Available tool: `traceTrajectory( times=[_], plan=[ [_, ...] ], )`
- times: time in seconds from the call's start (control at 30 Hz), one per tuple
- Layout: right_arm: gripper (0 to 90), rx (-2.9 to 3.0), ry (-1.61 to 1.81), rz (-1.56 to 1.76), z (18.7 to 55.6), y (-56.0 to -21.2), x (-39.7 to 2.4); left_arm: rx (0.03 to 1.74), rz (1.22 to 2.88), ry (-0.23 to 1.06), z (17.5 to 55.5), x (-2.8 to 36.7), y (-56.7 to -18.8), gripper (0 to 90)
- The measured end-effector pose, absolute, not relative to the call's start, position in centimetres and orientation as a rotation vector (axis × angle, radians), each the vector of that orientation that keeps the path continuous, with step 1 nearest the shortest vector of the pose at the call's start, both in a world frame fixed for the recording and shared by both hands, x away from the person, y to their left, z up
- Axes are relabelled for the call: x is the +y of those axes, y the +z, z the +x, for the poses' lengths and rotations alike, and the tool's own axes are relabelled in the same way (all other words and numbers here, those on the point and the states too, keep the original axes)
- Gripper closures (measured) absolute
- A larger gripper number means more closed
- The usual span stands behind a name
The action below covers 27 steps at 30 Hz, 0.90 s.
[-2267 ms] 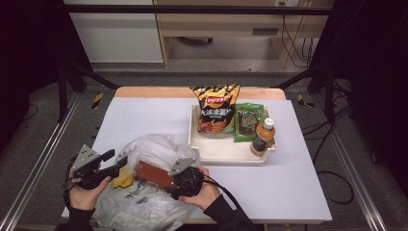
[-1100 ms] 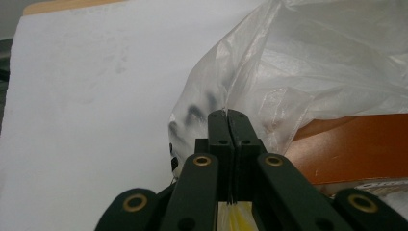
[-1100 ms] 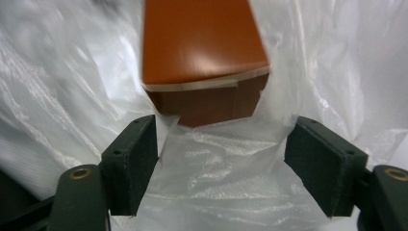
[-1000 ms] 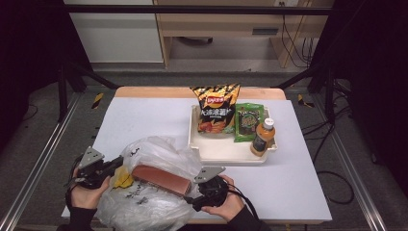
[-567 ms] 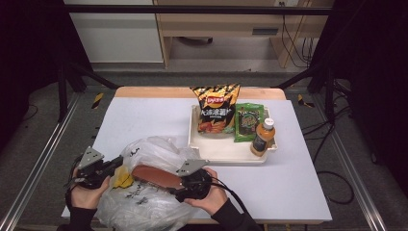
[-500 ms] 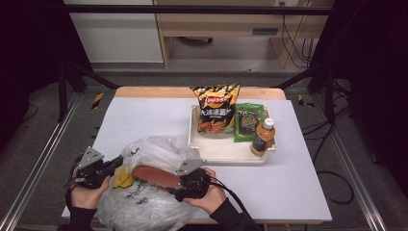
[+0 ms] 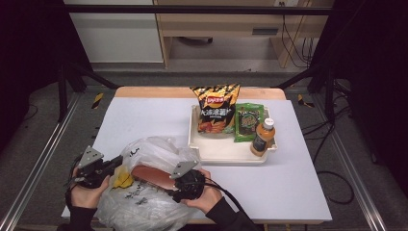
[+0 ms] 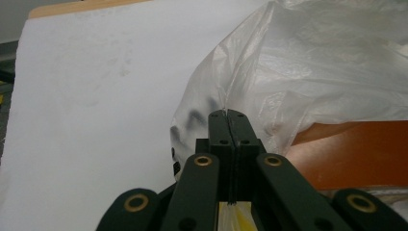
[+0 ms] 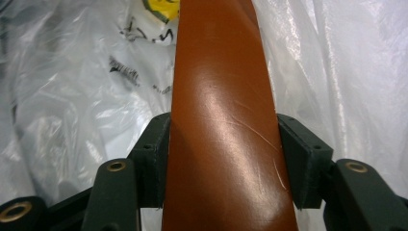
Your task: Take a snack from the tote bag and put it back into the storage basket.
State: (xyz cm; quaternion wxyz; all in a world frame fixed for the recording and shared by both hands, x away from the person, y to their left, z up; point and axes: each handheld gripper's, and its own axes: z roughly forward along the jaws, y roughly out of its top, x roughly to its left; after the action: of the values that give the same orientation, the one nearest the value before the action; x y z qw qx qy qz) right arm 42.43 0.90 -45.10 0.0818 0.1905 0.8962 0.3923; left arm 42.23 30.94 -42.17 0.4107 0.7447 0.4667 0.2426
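Sausage [image 7: 153, 176], a smooth red-brown stick, lies on the crumpled plastic bag [image 7: 144, 202] at the near left of the table [image 7: 144, 115], its far end pointing into the bag's mouth. The right gripper [image 7: 179, 184] pinches it across its near end; in the right gripper view the sausage [image 9: 223, 130] runs up between the two black jaws, both pressed to its sides, with the bag [image 9: 72, 96] behind it. The left gripper [image 7: 115, 162] sits at the bag's left edge, its jaws pressed together on a fold of film [image 8: 226, 103]. On the far right side a white tray [image 7: 226, 153] holds a chips bag [image 7: 215, 108], a green packet [image 7: 247, 122] and an orange bottle [image 7: 262, 138], well apart from the bag.
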Motion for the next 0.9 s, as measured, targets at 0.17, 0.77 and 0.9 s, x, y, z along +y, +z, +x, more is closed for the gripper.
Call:
traceTrajectory(
  times=[0.17,0.77,0.9],
  plan=[
    [43.9,2.716,1.183,0.499,41.9,-44.5,0.0,1.195,1.863,0.625,42.4,31.2,-42.3,89.9],
    [43.8,2.603,1.453,0.453,41.9,-42.5,-0.9,1.183,1.893,0.621,42.6,30.8,-42.6,89.9],
    [43.7,2.632,1.393,0.433,42.0,-42.8,-0.1,1.177,1.895,0.624,42.6,30.7,-42.5,90.0]
  ],
)
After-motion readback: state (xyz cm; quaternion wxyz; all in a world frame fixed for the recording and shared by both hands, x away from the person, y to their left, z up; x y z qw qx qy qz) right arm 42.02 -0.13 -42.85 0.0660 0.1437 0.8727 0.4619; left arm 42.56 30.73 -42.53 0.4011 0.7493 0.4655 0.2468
